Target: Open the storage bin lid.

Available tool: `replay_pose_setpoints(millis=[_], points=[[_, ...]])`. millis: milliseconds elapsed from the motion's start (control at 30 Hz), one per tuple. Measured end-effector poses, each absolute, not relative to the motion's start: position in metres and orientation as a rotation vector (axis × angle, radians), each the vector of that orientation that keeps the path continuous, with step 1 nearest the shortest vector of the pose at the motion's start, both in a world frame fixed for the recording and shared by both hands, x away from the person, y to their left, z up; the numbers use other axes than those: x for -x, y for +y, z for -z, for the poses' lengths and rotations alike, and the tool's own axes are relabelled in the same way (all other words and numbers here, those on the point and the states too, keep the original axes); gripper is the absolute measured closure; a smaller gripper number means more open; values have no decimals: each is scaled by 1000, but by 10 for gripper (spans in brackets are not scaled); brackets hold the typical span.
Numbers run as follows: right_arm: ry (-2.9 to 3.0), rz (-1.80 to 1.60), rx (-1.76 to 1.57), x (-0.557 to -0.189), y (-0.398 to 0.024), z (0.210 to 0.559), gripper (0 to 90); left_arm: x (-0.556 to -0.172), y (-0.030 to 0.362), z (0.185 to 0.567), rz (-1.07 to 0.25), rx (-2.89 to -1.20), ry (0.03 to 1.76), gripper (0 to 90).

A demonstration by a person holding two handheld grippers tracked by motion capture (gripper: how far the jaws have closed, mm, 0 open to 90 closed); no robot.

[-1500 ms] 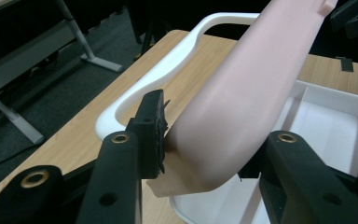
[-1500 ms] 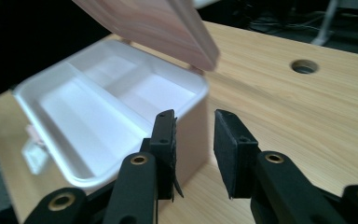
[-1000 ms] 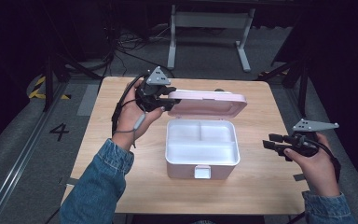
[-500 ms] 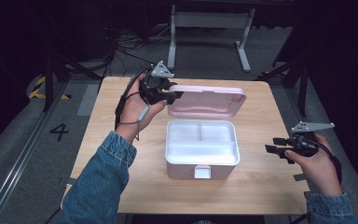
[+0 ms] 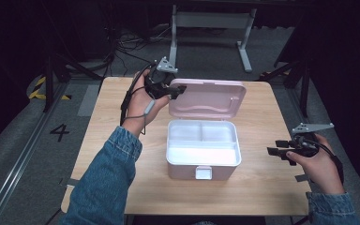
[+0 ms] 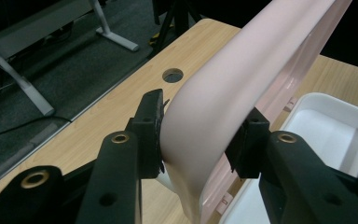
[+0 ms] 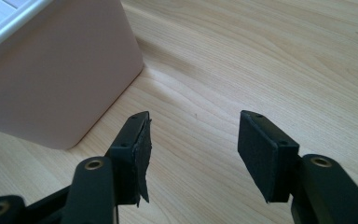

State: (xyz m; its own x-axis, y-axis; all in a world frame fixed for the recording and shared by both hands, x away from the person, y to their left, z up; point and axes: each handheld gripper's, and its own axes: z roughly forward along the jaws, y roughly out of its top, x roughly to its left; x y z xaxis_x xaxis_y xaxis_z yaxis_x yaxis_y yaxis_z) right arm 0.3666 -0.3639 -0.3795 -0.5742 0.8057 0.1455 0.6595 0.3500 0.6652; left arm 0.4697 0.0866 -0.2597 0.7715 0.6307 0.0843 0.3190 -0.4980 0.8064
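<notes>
A pale pink lunch box stands open in the middle of the wooden table, its white two-part inside bare. The raised lid leans back behind it. My left gripper is shut on the lid's left corner. In the left gripper view the pads press on both sides of the lid, beside the box's rim. My right gripper hovers low over the table to the right of the box. Its jaws have just been opening, with nothing between them. The right gripper points at bare wood beside the box wall.
A cable hole sits in the table's far edge behind the lid. A grey metal stand and loose cables are on the floor beyond the table. The floor at left bears a painted number four.
The lid has swung further up and back with the left gripper holding its corner. The right gripper's jaws stand wider apart; that hand has stayed in place.
</notes>
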Motion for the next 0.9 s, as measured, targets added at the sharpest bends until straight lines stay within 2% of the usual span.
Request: replay_pose_setpoints(millis=[500,900], points=[[2410,-1077,-1325,-371,-367,381,445,-498,79,269,-506,-2137,763,551],[2423,-1065,-1337,-379,-370,387,437,-523,77,282,-444,-2118,826,492]])
